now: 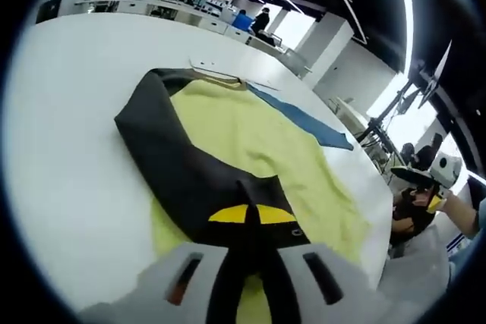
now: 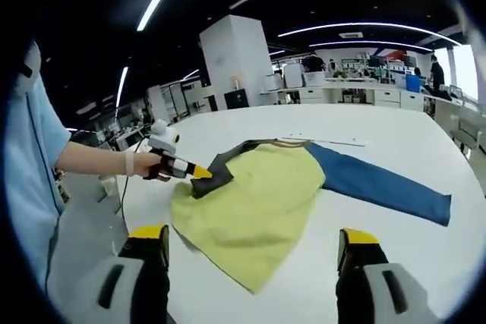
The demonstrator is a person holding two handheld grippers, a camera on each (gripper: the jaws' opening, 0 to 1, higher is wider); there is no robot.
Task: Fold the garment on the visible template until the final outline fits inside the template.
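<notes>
A yellow long-sleeved shirt (image 2: 254,199) lies flat on a white table, its black sleeve (image 1: 199,176) folded diagonally across the yellow body, cuff end raised, while its blue sleeve (image 2: 376,185) stretches straight out to the side.

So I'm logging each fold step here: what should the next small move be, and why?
Probably lay down the dark sleeve and let go: the left gripper is clamped on its end, already carried across the yellow body. Next would be the blue sleeve, lying spread on the white table while the right gripper stands open.
</notes>
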